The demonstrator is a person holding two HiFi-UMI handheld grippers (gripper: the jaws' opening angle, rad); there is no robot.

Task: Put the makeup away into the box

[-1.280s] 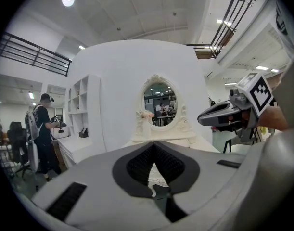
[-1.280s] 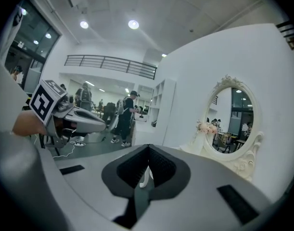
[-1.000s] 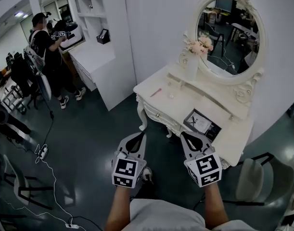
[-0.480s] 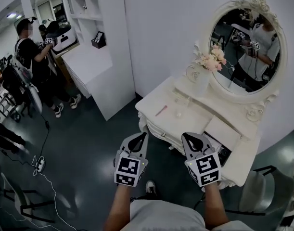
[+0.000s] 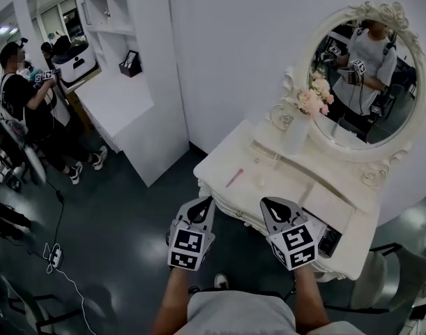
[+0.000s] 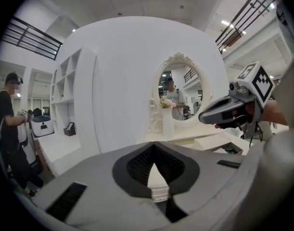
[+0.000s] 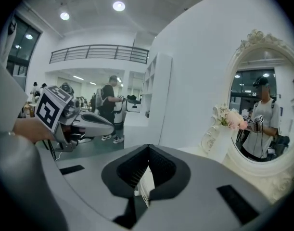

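A white dressing table (image 5: 282, 187) with an oval mirror (image 5: 359, 89) stands ahead of me. On its top lie a slim pink makeup stick (image 5: 235, 178) and a small pale item (image 5: 261, 183). A dark open box (image 5: 330, 241) sits at the table's near right, partly hidden behind my right gripper; the left gripper view shows the box (image 6: 232, 149) too. My left gripper (image 5: 202, 204) and right gripper (image 5: 272, 205) hover side by side just short of the table's front edge. Both are shut with nothing between the jaws, as seen at the left gripper (image 6: 154, 144) and the right gripper (image 7: 147, 147).
A white vase of pink flowers (image 5: 301, 124) stands by the mirror. A white counter with shelves (image 5: 122, 107) runs along the left wall, where a person (image 5: 21, 96) stands. A cable and power strip (image 5: 54, 257) lie on the dark floor. A chair (image 5: 390, 285) sits at the right.
Both grippers and my view have moved closer to the dressing table, which now fills more of the frame. The jaws stayed shut and empty.
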